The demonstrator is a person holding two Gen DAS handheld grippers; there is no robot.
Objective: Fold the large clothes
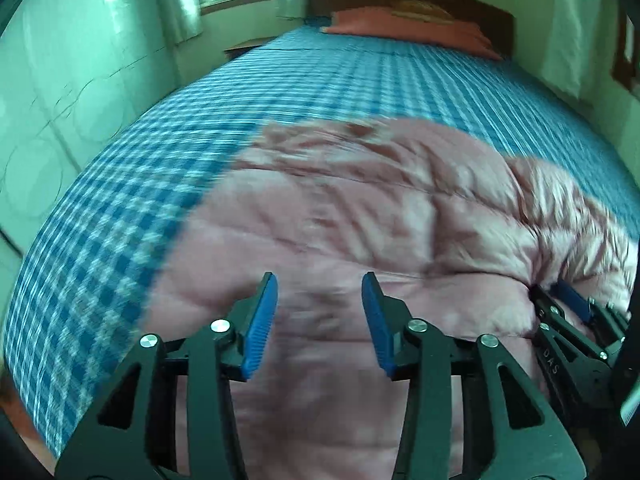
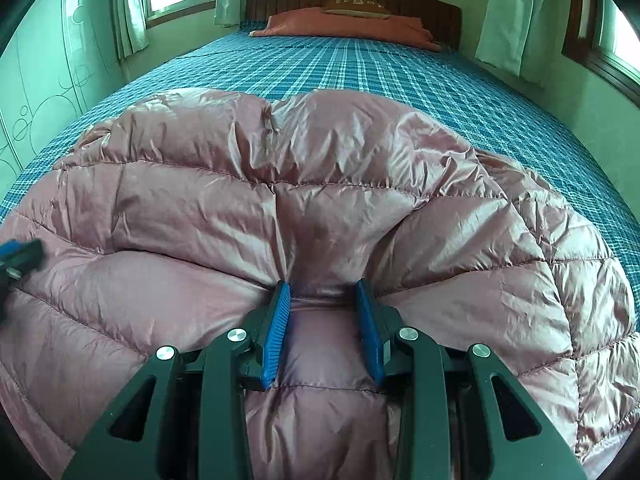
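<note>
A pink quilted puffer jacket [image 2: 320, 200] lies spread on the bed [image 2: 360, 68], at the foot end near the person, well apart from the orange pillow [image 2: 348, 26] by the headboard. It looks bunched and puffy rather than flat, with one side heaped up at the right of the left wrist view.

The right claw [image 2: 322, 328] has a ridge of the jacket's fabric pinched up between its blue pads, its fingers pressed against the fold on both sides, so it seems to be gripping the jacket. The left claw [image 1: 320, 320] hangs over the jacket with its fingers apart and nothing between them; that view is smeared with motion blur.

Judging by this, the fold is only beginning: one edge is taken, the other not yet. The next move likely calls for the left claw to close on a matching spot of the jacket, so both can lift and lay it over evenly. The slippery, springy filling may resist staying folded.
</note>
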